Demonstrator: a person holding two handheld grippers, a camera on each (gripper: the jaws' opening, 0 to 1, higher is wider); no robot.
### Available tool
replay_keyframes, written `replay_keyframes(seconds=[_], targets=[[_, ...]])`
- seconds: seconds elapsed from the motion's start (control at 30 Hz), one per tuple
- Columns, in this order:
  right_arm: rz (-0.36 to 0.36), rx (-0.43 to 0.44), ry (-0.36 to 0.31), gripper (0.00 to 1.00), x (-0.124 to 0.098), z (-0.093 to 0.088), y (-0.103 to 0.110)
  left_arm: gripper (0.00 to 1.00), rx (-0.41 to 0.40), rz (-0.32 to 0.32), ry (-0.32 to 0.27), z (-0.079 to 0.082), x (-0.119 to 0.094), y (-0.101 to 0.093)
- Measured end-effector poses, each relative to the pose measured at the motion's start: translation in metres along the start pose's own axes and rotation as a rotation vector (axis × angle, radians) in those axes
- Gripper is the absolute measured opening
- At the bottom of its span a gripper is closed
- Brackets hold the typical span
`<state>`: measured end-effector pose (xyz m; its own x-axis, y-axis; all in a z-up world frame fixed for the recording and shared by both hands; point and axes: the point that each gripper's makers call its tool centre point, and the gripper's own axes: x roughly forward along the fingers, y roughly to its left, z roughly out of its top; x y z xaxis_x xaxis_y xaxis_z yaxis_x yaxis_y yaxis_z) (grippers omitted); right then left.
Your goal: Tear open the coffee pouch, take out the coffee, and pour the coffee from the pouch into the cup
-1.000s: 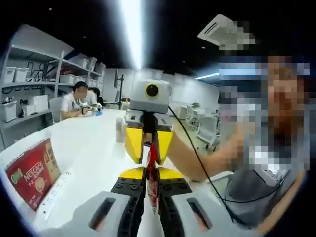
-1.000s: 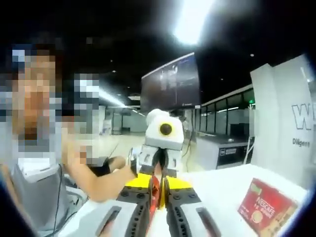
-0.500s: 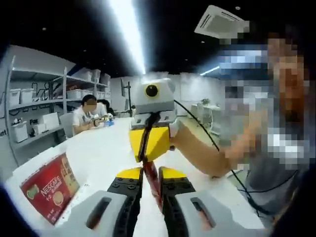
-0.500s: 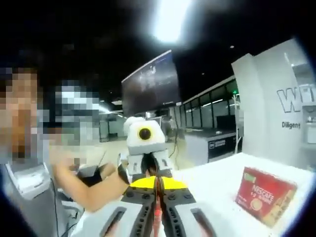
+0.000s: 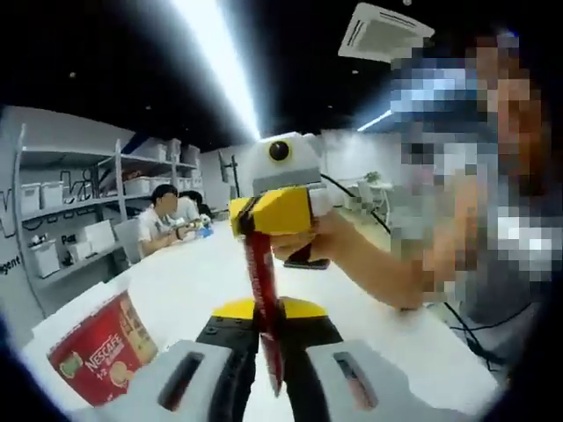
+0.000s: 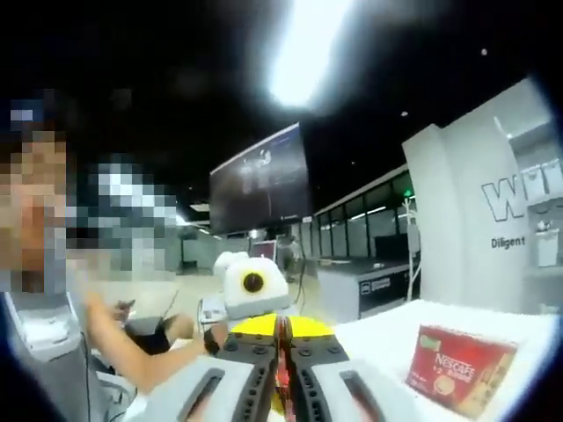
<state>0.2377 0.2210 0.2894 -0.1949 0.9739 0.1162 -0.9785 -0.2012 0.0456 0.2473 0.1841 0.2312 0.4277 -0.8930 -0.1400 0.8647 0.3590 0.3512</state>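
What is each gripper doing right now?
Left gripper: shut on the thin red coffee stick pouch.
Right gripper: shut on the same pouch's other end.

The red box [image 5: 101,356] on the counter [image 5: 202,281] says "NESCAFE" in white letters, readable in both views [image 6: 459,367]. In the right gripper view, the white wall panel [image 6: 493,229] has big letters cut off at "W" and smaller text starting "Diligent". The rest is too blurry to read.
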Motion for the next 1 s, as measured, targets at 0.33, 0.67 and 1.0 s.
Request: replay_keyframes(seconds=[0.33,0.67,1.0], targets=[[0.067,0.055,-0.005,0.02,-0.002,0.002,0.008,0.08,-0.185,0.044,0.026,-0.002,-0.005,0.004],[0.113,0.072,0.054,0.02,0.003,-0.009,0.017,0.07,-0.375,0.092,0.010,-0.006,-0.006,0.021],[0.020,-0.060,-0.002,0.14,-0.010,0.003,-0.003,0.07,-0.377,-0.043,0.017,0.001,-0.005,-0.013]])
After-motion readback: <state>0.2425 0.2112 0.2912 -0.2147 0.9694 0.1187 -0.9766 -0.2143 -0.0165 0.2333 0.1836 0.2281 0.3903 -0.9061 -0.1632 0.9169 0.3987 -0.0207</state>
